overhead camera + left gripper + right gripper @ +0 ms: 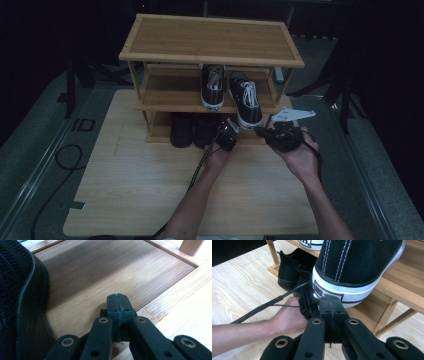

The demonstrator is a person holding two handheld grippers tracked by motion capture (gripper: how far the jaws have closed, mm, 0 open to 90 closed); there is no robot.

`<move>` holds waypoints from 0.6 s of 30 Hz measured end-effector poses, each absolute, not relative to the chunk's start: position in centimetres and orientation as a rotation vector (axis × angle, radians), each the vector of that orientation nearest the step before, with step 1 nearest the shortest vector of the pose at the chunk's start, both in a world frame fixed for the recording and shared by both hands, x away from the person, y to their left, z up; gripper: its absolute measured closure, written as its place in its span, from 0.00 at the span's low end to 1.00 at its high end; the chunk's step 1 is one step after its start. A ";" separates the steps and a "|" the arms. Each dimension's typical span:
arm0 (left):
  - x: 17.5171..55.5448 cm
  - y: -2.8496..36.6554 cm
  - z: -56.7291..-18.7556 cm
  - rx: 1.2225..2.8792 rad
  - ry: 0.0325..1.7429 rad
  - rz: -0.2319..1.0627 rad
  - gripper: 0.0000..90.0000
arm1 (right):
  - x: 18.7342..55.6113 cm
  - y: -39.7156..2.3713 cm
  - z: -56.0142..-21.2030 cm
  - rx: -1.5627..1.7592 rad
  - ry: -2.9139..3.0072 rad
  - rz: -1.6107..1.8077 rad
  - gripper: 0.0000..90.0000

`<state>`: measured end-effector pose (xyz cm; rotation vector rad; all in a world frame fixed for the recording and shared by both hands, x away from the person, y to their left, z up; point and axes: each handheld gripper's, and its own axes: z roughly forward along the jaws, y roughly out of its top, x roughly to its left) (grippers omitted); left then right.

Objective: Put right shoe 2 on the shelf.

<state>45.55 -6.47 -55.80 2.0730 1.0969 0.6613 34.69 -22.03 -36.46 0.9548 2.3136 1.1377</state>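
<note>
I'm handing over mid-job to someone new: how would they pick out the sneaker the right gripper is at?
Find the three-tier wooden shoe rack at the table's far side. On its middle shelf stand two black sneakers with white laces. Take the right-hand sneaker: it sits skewed, and its white heel overhangs the shelf's front edge, unlike its straight neighbour.

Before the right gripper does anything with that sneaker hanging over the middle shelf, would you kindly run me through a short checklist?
1. Right gripper jaws open for a grasp: not ok, shut and empty.
2. Right gripper lined up with the overhanging sneaker: ok, tips just at its heel.
3. Sneaker fully on the middle shelf: not ok, heel sticks out past the front edge.
4. Left gripper clear of the sneaker: ok, shut and empty at the bottom shelf.
5. Room behind the sneaker: cannot tell.
</note>
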 end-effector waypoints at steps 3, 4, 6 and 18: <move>45.5 -6.5 -55.8 2.074 1.096 0.662 1.00 | 34.8 -21.7 -36.4 0.953 2.318 1.141 1.00; 45.5 -6.5 -55.8 2.074 1.096 0.662 1.00 | 34.9 -21.6 -36.5 0.950 2.320 1.140 1.00; 45.6 -6.5 -55.8 2.074 1.097 0.661 1.00 | 35.0 -21.5 -36.5 0.951 2.320 1.138 1.00; 45.6 -6.6 -55.9 2.066 1.097 0.650 1.00 | 36.0 -21.3 -36.7 0.963 2.322 1.155 1.00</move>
